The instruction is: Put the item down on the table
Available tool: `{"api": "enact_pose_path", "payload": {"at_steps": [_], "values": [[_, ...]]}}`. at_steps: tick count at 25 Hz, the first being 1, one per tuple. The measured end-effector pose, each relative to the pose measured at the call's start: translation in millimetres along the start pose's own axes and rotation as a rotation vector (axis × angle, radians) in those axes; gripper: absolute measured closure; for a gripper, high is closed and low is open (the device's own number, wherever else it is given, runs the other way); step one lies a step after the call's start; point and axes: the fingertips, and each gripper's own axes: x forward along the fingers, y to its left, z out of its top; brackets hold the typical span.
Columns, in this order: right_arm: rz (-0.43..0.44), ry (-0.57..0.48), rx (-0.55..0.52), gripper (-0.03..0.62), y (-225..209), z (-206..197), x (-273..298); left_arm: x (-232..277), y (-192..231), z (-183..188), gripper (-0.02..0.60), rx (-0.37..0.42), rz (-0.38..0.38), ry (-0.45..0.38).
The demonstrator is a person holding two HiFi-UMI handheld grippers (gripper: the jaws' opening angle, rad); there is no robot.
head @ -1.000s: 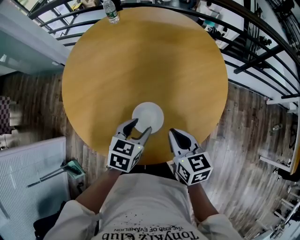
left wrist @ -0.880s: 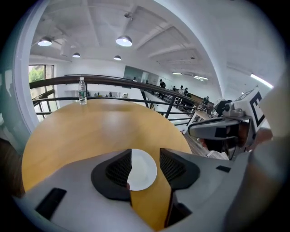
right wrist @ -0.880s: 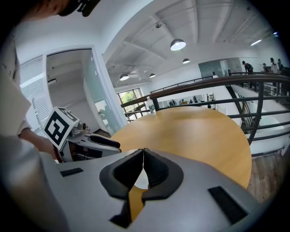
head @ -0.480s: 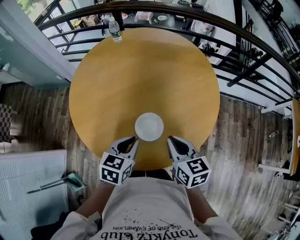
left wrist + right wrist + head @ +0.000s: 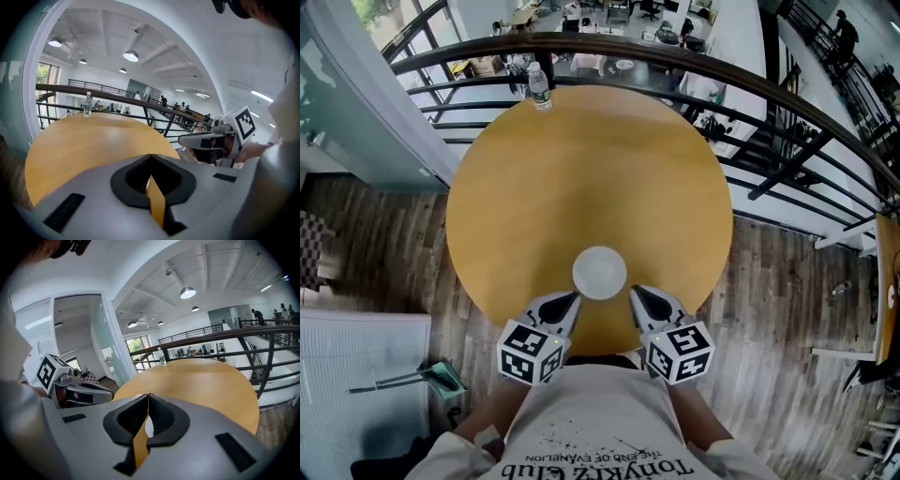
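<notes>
Risks knocking the plate off the table's lower edge with left gripper and right gripper shut, empty

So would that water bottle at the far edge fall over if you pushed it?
Probably, if pushed near the top: the water bottle stands tall and narrow, so it likely tips easily. It sits right by the rim of the table, so it might drop off. Once down, its round shape would likely let it roll.

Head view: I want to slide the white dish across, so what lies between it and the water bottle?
Nothing; the head view shows only bare wooden table between the white dish and the water bottle.
</notes>
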Motion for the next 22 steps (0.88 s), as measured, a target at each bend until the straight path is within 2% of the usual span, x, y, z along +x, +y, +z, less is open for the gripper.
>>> {"api": "enact_pose_path", "payload": {"at_steps": [7,14,22], "values": [[0.011,-0.008,-0.02,0.568,12,4,3,-8,2,5,0.558,0.032,0.019,-0.017],[0.037,0.03,-0.073,0.568,21,1,4,-14,3,7,0.558,0.058,0.044,-0.03],[0.026,0.021,-0.076,0.568,23,0,-1,-18,3,0,0.558,0.07,0.048,-0.015]]}}
